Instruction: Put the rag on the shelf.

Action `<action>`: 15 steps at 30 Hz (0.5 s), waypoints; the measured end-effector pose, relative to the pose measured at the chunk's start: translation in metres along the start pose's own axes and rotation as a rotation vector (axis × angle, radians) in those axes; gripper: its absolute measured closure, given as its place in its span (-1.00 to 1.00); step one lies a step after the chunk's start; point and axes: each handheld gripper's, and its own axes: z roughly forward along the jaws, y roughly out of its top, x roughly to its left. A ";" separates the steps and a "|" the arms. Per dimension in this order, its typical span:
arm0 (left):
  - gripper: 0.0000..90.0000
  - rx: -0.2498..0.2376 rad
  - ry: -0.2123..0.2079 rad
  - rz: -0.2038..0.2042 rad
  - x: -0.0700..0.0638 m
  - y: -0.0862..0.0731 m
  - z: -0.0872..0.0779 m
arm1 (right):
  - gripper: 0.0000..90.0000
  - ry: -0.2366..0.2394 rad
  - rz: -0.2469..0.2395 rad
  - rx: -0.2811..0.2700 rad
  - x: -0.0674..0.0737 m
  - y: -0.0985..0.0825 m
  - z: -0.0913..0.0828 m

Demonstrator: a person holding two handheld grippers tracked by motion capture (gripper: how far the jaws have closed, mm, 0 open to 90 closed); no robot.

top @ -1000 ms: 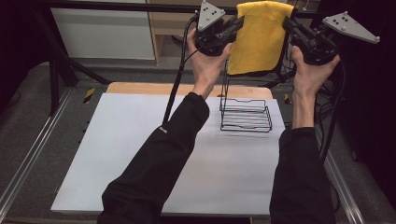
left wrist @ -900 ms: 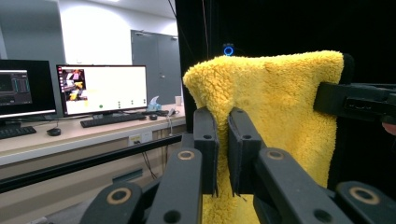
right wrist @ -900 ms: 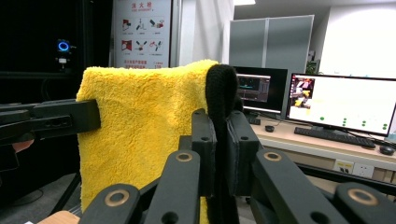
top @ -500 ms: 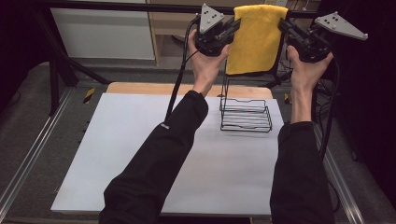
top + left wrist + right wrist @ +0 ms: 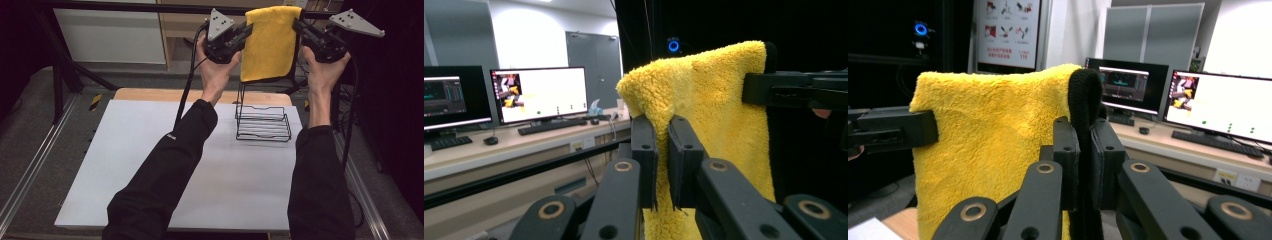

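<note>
Two dark-sleeved forearms reach from the near edge over the white table. On the table's far right stands a black wire rack, in the same spot as one second before. Above and beyond it, the left gripper and the right gripper hold a yellow towel stretched between them in the air, its lower edge hanging above the rack. Each gripper's jaws are pinched narrow on one upper corner of the towel: the left gripper view shows the fleece clamped between the black pads, and the right gripper view shows the dark-bound hem caught likewise. Compared with one second ago, the right gripper has drifted slightly inward toward the left; the left gripper has barely moved.
</note>
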 end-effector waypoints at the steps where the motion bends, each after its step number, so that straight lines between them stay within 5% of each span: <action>1: 0.85 -0.007 -0.001 0.002 0.001 0.001 -0.001 | 0.87 0.002 0.001 -0.005 0.000 0.002 0.002; 9: 0.85 0.016 -0.003 0.030 0.004 -0.004 -0.001 | 0.87 0.025 0.001 0.002 -0.003 -0.007 0.016; 15: 0.85 0.051 -0.030 0.023 -0.006 -0.017 0.010 | 0.87 0.015 0.025 0.011 -0.011 -0.026 0.000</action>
